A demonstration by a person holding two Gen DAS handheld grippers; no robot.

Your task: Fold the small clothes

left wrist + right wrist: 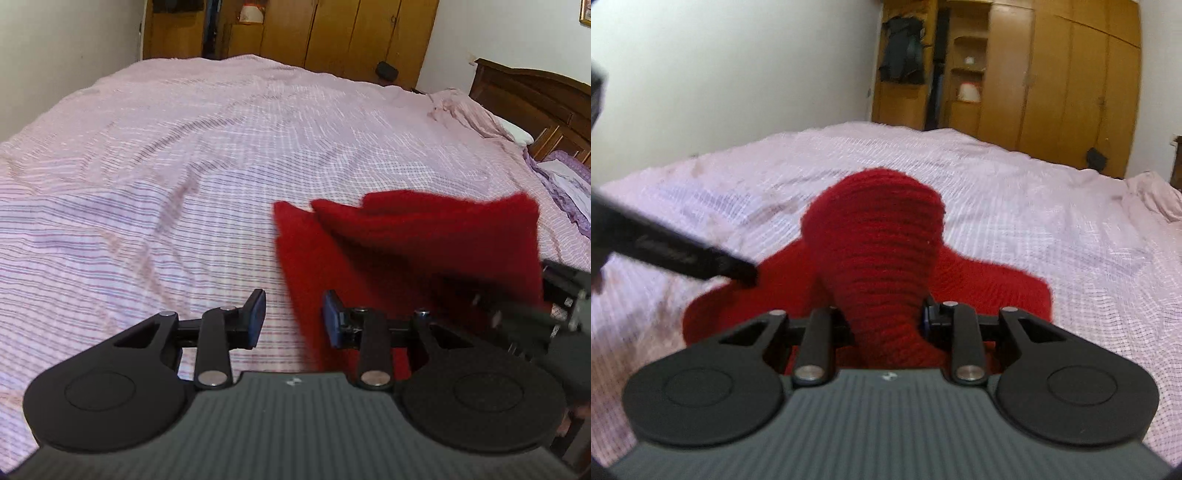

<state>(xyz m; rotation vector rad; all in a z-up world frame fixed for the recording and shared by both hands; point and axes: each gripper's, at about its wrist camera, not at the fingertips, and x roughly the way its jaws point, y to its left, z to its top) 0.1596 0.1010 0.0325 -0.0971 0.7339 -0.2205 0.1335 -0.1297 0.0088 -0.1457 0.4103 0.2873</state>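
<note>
The right gripper pinches a raised fold of the red knitted wool garment, hiding the pink checked bed beyond; the left gripper, fingers spread and empty, intrudes at nine o'clock; a wooden wardrobe stands at twelve.

Red garment coarse ribbed knit; bedsheet thin woven cloth; wardrobe smooth wood.

Left claw parted, empty; right claw clamped, angled down.

A red knitted garment lies on the pink-checked bed.
</note>
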